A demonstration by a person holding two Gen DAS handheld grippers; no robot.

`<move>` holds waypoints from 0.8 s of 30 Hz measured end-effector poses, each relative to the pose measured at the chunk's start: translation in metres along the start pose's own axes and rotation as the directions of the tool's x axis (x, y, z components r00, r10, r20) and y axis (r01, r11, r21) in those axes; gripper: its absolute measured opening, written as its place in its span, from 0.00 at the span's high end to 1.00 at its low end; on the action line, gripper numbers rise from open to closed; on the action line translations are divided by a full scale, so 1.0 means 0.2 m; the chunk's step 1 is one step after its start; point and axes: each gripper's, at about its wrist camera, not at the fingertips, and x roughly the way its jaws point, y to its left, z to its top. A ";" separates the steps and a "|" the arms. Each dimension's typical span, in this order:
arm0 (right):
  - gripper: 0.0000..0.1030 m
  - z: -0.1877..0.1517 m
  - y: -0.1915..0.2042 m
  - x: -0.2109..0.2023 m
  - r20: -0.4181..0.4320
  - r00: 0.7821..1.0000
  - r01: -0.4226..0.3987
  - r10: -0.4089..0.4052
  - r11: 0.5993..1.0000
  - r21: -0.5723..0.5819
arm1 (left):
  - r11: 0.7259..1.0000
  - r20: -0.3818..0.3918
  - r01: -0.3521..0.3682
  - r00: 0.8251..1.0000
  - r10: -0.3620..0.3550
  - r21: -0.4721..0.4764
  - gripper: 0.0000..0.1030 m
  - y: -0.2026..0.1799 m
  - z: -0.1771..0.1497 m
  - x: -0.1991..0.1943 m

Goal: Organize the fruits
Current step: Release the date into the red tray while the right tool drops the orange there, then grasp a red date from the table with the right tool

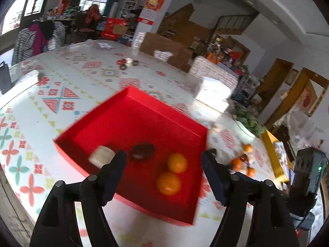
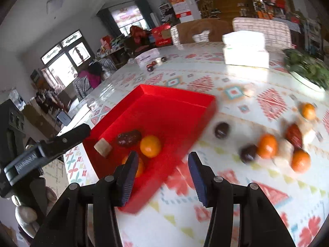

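A red tray (image 1: 131, 94) (image 2: 176, 94) sits on the patterned table. In it lie two oranges (image 1: 177, 163) (image 1: 169, 183) (image 2: 150, 146), a dark wrinkled fruit (image 1: 142, 151) (image 2: 128, 137) and a pale block (image 1: 102, 155) (image 2: 103, 147). My left gripper (image 1: 163, 164) is open and empty above the tray's near side. My right gripper (image 2: 162, 164) is open and empty over the tray's right edge. Loose on the table to the right lie several oranges (image 2: 267, 146) (image 2: 300, 161) (image 2: 308, 111), dark round fruits (image 2: 222, 130) (image 2: 248, 153) and a red date (image 2: 294, 135); they also show small in the left wrist view (image 1: 237, 163).
A white box (image 2: 245, 49) (image 1: 213, 94) stands at the back right, a plate of greens (image 2: 308, 70) beside it. Small dark items (image 2: 153, 65) lie at the far middle. The other gripper's body shows at each view's side (image 2: 47, 150) (image 1: 308, 175). A yellow box edge (image 1: 275, 156) is at right.
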 end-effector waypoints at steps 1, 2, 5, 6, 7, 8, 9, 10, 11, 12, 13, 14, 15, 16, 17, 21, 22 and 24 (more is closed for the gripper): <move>0.44 -0.03 -0.03 -0.03 0.005 1.000 0.012 -0.012 1.000 0.007 | 1.000 -0.007 0.010 1.000 -0.010 0.008 0.28 -0.03 -0.01 0.00; 0.43 -0.05 -0.06 -0.07 0.010 1.000 0.026 -0.027 1.000 0.013 | 1.000 -0.015 0.019 1.000 -0.019 0.016 0.28 -0.06 -0.03 0.01; 0.43 -0.14 -0.20 -0.21 0.033 0.994 0.106 -0.107 0.994 0.030 | 0.998 -0.045 0.040 0.998 -0.037 0.054 0.28 -0.17 -0.08 0.03; 0.43 -0.16 -0.25 -0.26 0.043 0.989 0.139 -0.141 0.990 0.036 | 0.996 -0.054 0.044 0.998 -0.040 0.073 0.28 -0.20 -0.09 0.04; 0.43 -0.19 -0.32 -0.33 0.058 0.979 0.193 -0.196 0.980 0.045 | 0.995 -0.060 0.046 0.997 -0.041 0.085 0.28 -0.23 -0.11 0.05; 0.43 -0.20 -0.38 -0.38 0.069 0.967 0.242 -0.245 0.969 0.054 | 0.994 -0.064 0.049 0.997 -0.043 0.094 0.28 -0.25 -0.12 0.05; 0.43 -0.21 -0.45 -0.45 0.080 0.951 0.293 -0.298 0.954 0.068 | 0.993 -0.068 0.053 0.997 -0.046 0.104 0.28 -0.28 -0.13 0.06; 0.43 -0.21 -0.54 -0.53 0.086 0.933 0.342 -0.350 0.935 0.094 | 0.992 -0.073 0.057 0.996 -0.049 0.110 0.28 -0.31 -0.14 0.07; 0.43 -0.21 -0.62 -0.58 0.085 0.919 0.375 -0.385 0.919 0.120 | 0.992 -0.076 0.059 0.996 -0.051 0.112 0.28 -0.32 -0.14 0.08; 0.43 -0.21 -0.73 -0.65 0.079 0.898 0.417 -0.432 0.895 0.155 | 0.991 -0.082 0.064 0.995 -0.055 0.115 0.28 -0.34 -0.15 0.09; 0.43 -0.19 -0.83 -0.70 0.069 0.877 0.458 -0.476 0.870 0.184 | 0.990 -0.091 0.070 0.994 -0.059 0.119 0.28 -0.37 -0.16 0.10; 0.43 -0.18 -0.91 -0.75 0.059 0.857 0.491 -0.512 0.847 0.205 | 0.990 -0.098 0.074 0.993 -0.062 0.123 0.28 -0.39 -0.17 0.12; 0.43 -0.17 -0.99 -0.80 0.048 0.839 0.520 -0.542 0.825 0.221 | 0.988 -0.109 0.078 0.992 -0.064 0.131 0.28 -0.42 -0.19 0.13; 0.43 -0.16 -1.08 -0.85 0.033 0.822 0.547 -0.569 0.804 0.235 | 0.987 -0.117 0.082 0.991 -0.066 0.135 0.28 -0.44 -0.20 0.14; 0.43 -0.15 -1.15 -0.88 0.020 0.810 0.563 -0.585 0.788 0.247 | 0.987 -0.125 0.086 0.990 -0.069 0.139 0.28 -0.46 -0.21 0.16; 0.45 -0.13 -1.33 -0.92 -0.040 0.810 0.573 -0.585 0.776 0.262 | 0.982 -0.153 0.100 0.985 -0.076 0.160 0.28 -0.53 -0.25 0.19; 0.48 -0.12 -1.37 -0.90 -0.057 0.813 0.572 -0.580 0.776 0.265 | 0.981 -0.158 0.102 0.985 -0.076 0.166 0.28 -0.54 -0.26 0.20; 0.50 -0.14 -1.42 -0.88 -0.094 0.813 0.577 -0.574 0.775 0.258 | 0.980 -0.162 0.104 0.984 -0.076 0.173 0.28 -0.56 -0.26 0.20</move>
